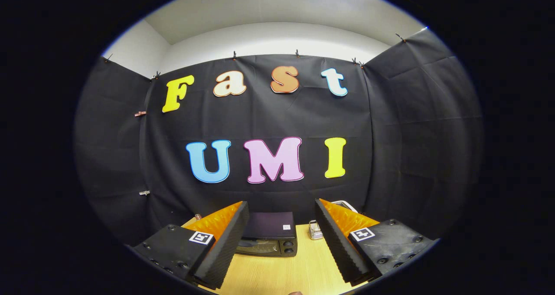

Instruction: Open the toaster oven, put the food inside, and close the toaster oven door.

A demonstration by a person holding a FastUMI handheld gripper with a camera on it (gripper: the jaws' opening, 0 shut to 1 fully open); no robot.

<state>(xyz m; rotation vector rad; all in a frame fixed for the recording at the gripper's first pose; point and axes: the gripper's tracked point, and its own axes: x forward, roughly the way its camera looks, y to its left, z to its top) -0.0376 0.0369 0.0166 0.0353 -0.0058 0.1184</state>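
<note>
Hand-held gripper (282,247) spread wide, nothing btwn its fingers, raised above the wooden surface (282,273). Toaster oven (269,236) sits on the surface beyond the fingers, nearer the left finger, in front of the black cloth wall; door looks closed, knobs at its right end. Small metal rack-like item (315,230) stands just right of the oven, beside the right finger; can't tell what it is. White-edged object (344,204) peeks over the right finger, mostly hidden.

Toaster oven (269,239) front partly behind one finger (225,247); small metal object (315,230) beside it too tiny to identify.
</note>
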